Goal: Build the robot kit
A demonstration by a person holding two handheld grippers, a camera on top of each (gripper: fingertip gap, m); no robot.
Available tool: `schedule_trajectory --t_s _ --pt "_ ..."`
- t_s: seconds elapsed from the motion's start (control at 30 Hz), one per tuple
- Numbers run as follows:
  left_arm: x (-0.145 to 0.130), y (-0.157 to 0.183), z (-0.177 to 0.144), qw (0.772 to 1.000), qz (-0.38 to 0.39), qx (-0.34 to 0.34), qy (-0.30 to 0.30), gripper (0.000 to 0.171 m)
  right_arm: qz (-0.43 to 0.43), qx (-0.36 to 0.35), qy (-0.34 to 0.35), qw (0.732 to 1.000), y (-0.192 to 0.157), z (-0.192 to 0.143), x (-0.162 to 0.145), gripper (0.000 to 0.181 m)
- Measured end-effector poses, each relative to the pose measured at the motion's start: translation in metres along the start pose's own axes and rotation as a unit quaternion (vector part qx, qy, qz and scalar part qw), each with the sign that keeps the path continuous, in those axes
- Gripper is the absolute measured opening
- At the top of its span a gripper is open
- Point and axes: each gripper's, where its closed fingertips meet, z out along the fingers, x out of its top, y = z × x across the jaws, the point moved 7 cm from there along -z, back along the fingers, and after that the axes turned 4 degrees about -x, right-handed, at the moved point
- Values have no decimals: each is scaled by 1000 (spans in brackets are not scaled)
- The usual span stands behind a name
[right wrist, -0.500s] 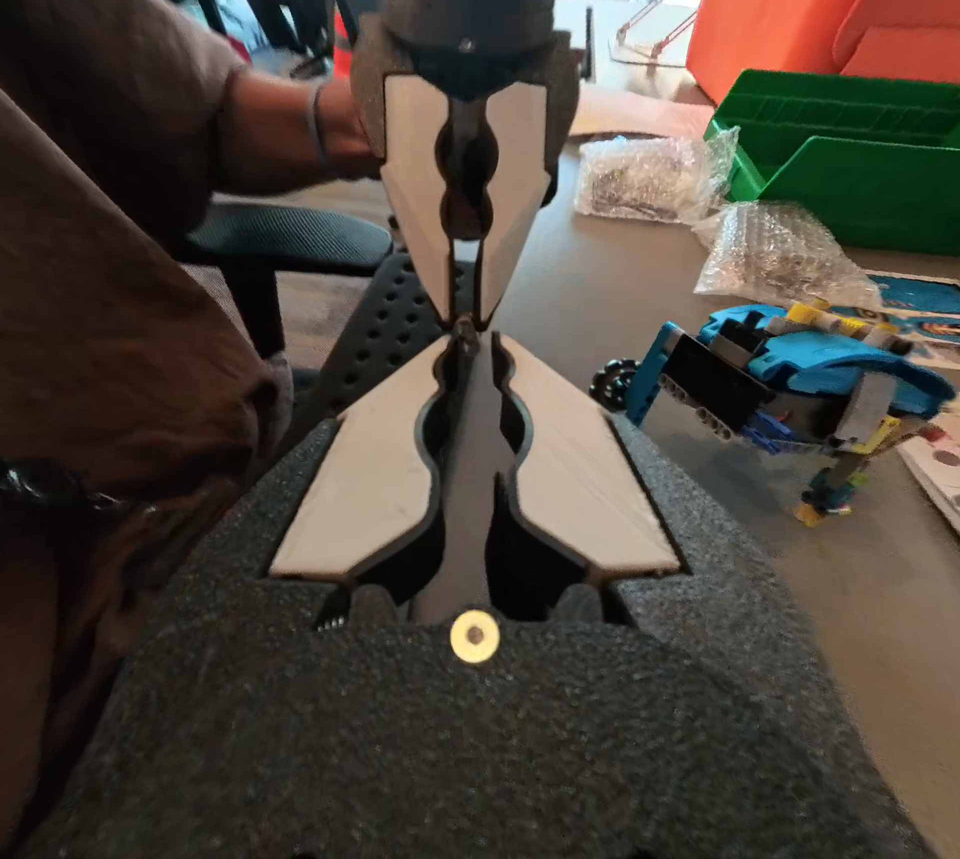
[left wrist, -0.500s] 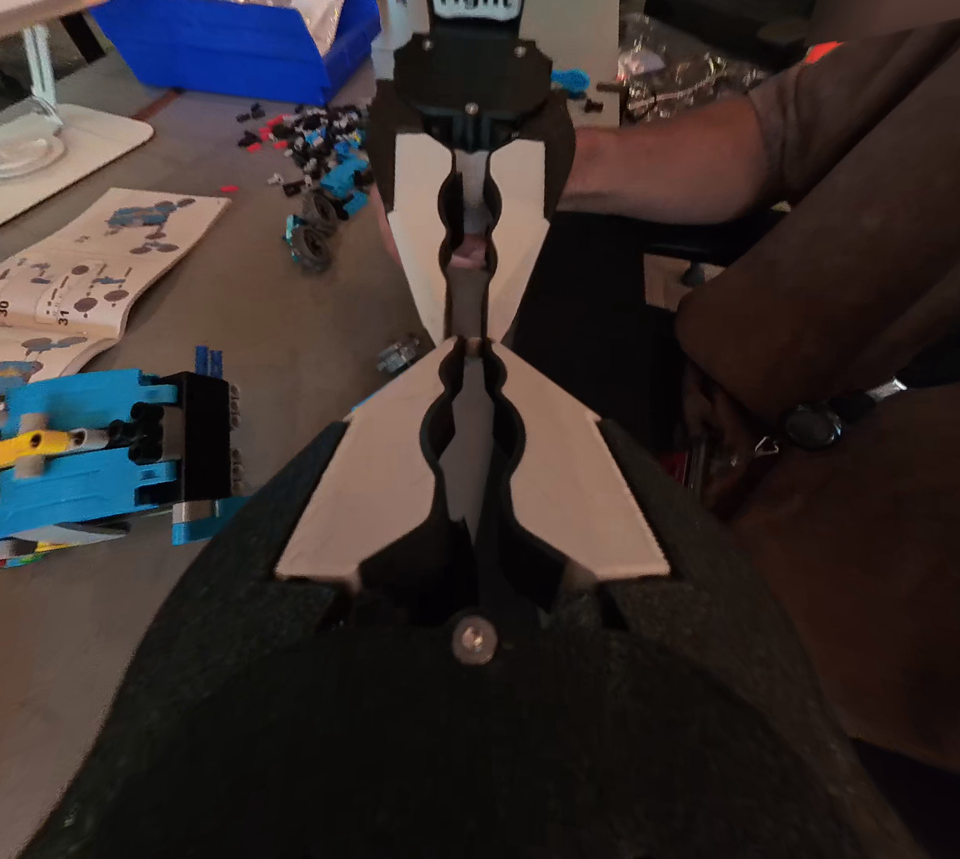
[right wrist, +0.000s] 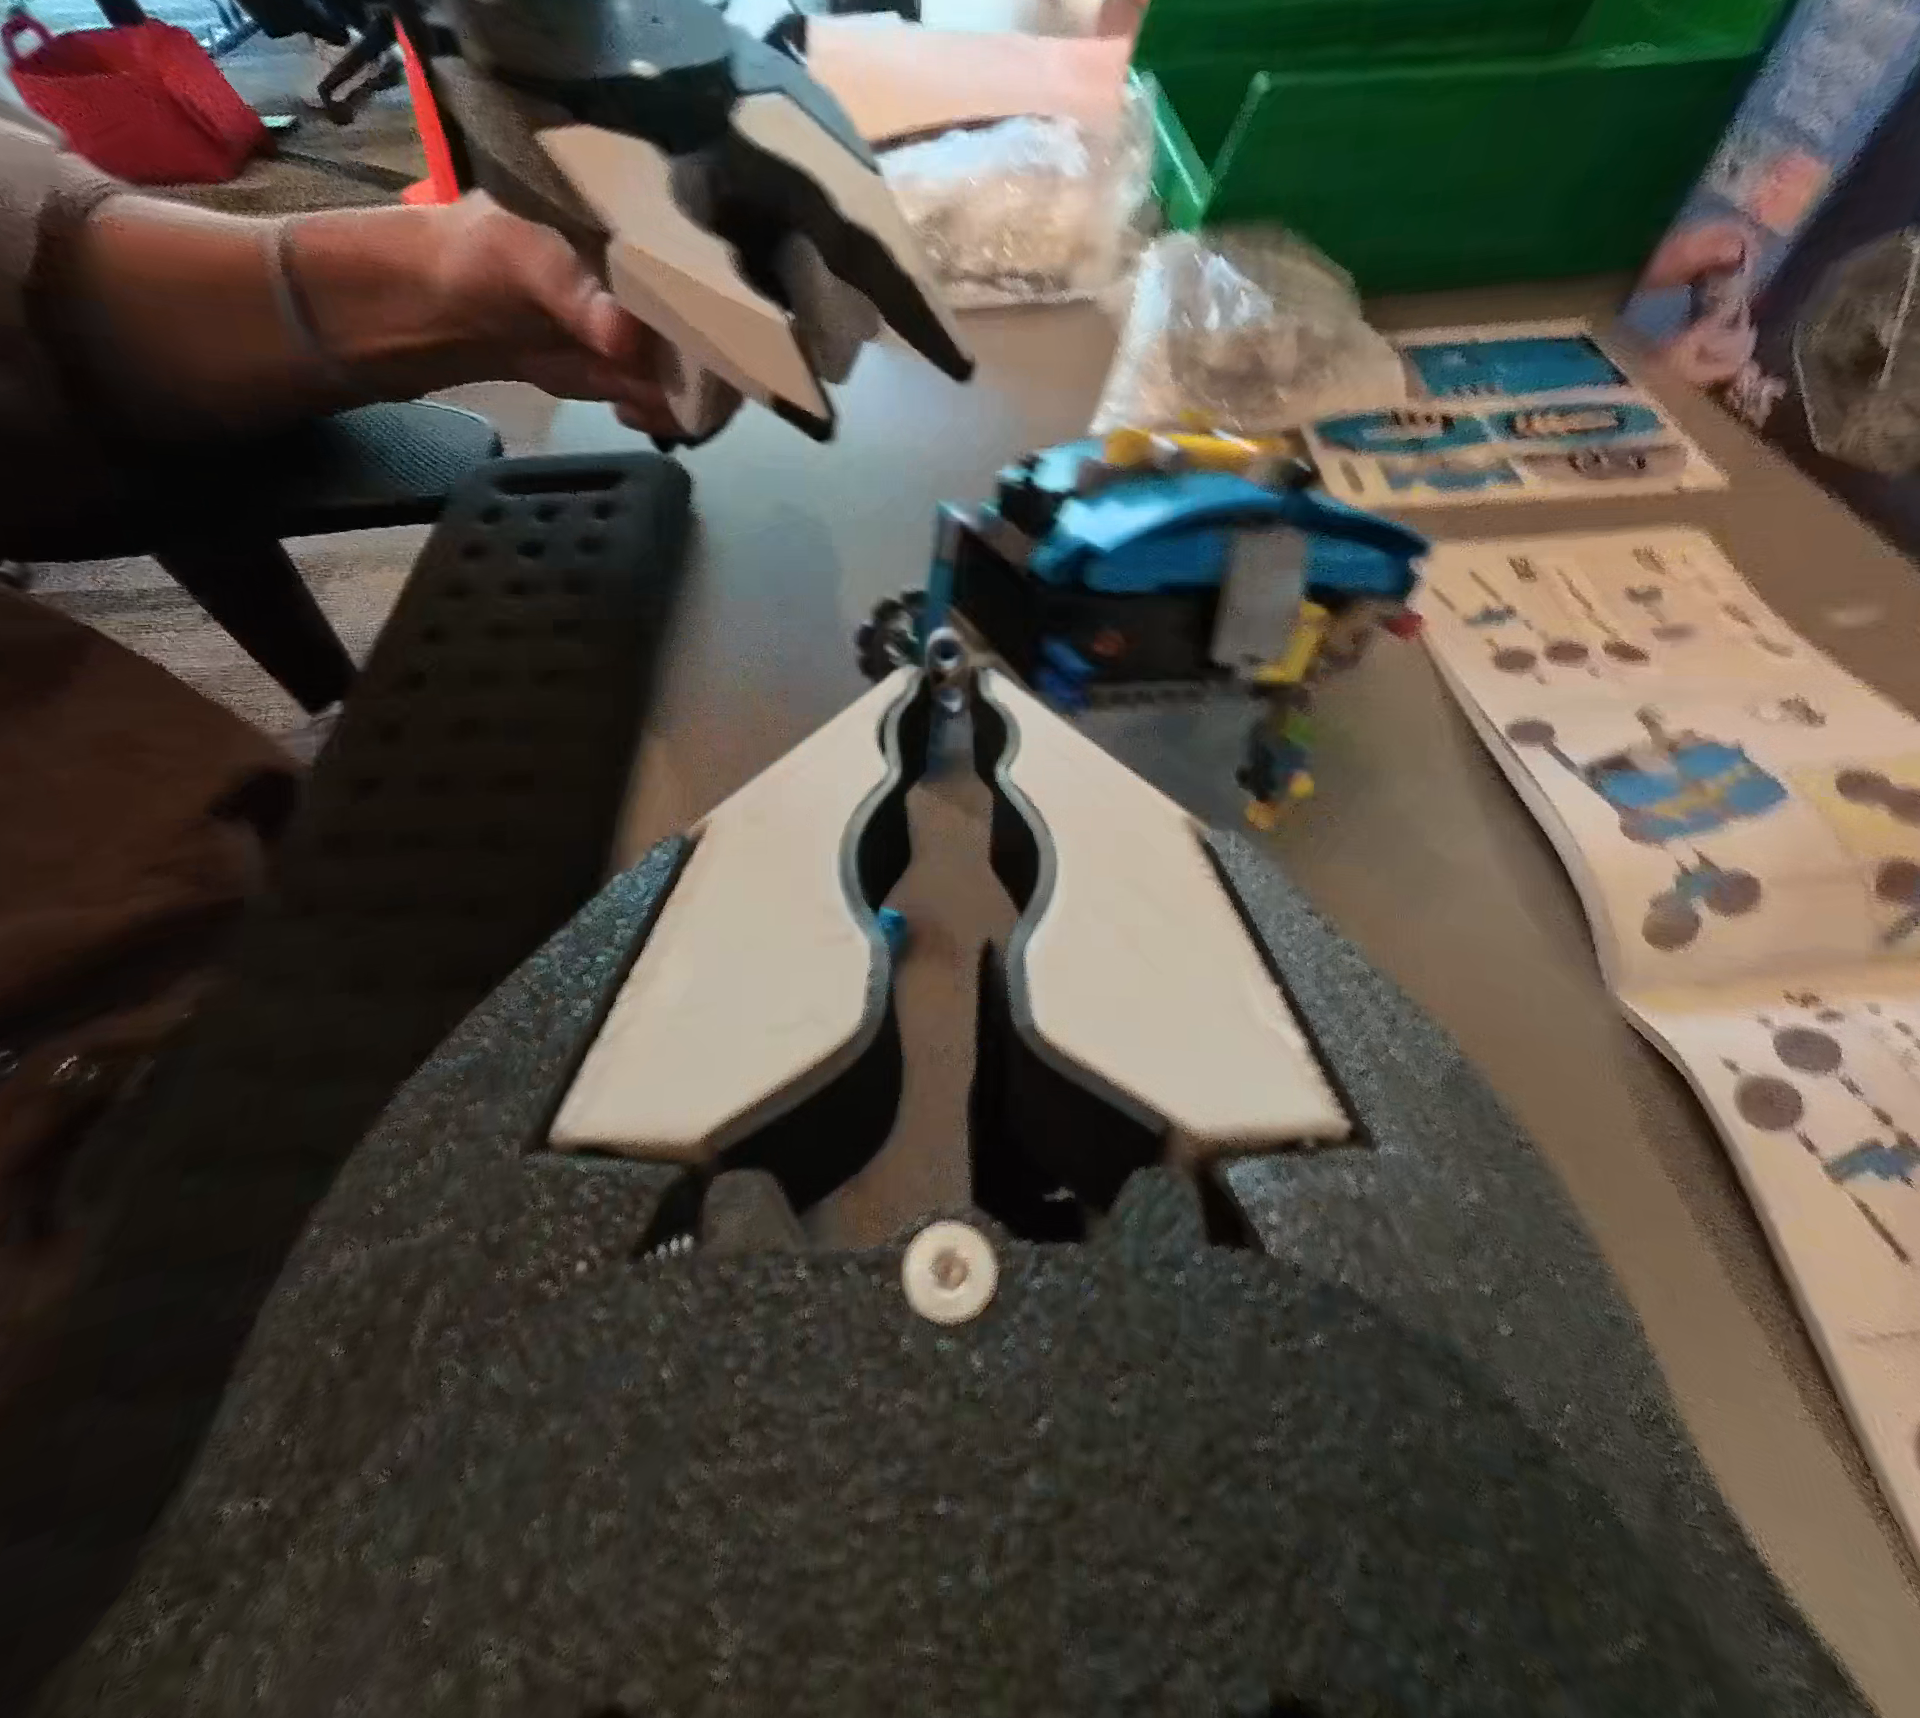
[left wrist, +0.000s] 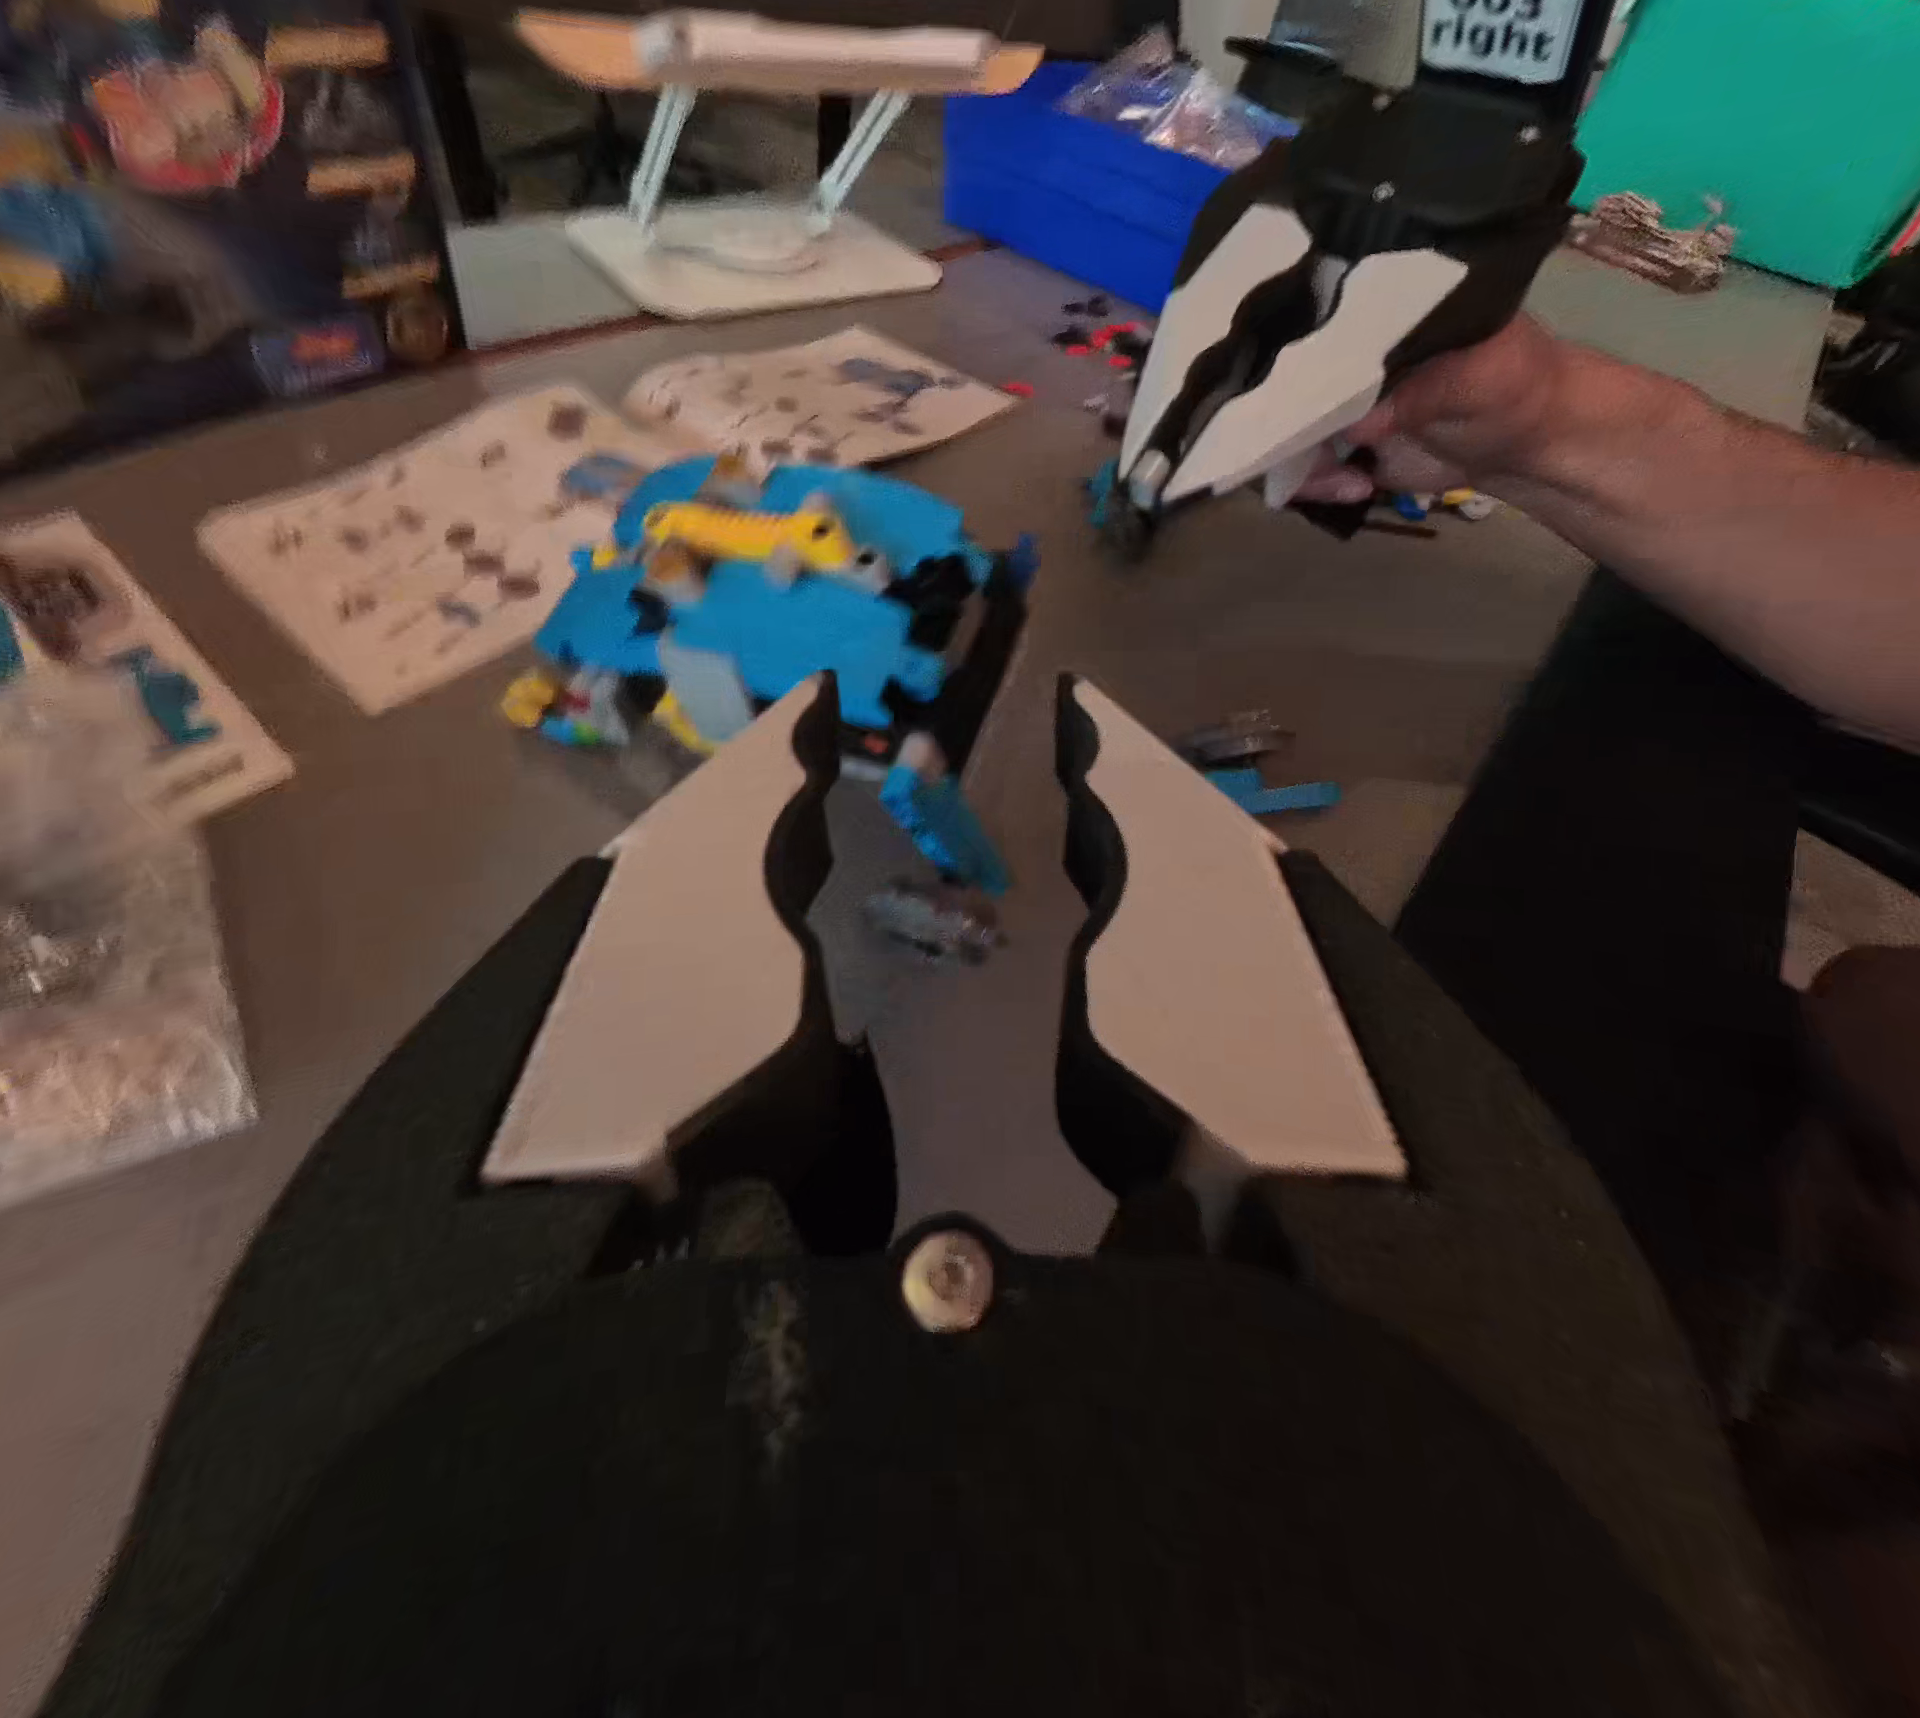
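Blue brick-built vehicle (left wrist: pixel 769 619) sits mid-counter (left wrist: pixel 1299 629), beside the open instruction booklet (left wrist: pixel 582 505). My left hand-held gripper (left wrist: pixel 940 712) hangs above the counter, jaws spread wide, nothing between them; the vehicle lies just ahead and slightly left of its tips, long axis running across my line. My right hand-held gripper (right wrist: pixel 948 681) is nearly closed, pinching a small grey pin (right wrist: pixel 943 655) at its tips, the vehicle's black rear end just beyond. Left looks nearer.

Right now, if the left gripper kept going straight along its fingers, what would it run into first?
Most likely the blue strip sticking out of the blue brick-built vehicle, which shows between the open fingers of the left gripper. A small grey piece lies nearer on the table, probably below that line; blur leaves depth unclear.
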Motion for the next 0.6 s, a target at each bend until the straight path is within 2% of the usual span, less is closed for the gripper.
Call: schedule_trajectory --t_s 0.07,0.13,0.23,0.33,0.6 --pt "-14 -13 4 998 -54 -13 -23 42 31 19 -17 999 23 5 -7 7" --pt "-23 -18 11 995 -76 -30 -48 42 55 49 -14 997 35 12 -13 7" --pt "-30 -21 23 993 -65 -42 -87 38 65 86 3 994 39 21 -15 7" --pt "-31 -21 31 993 -44 -55 -94 19 62 100 -16 993 40 29 -20 7" --pt "-31 -24 32 992 -30 -78 -90 14 96 148 -4 984 42 31 -20 7"
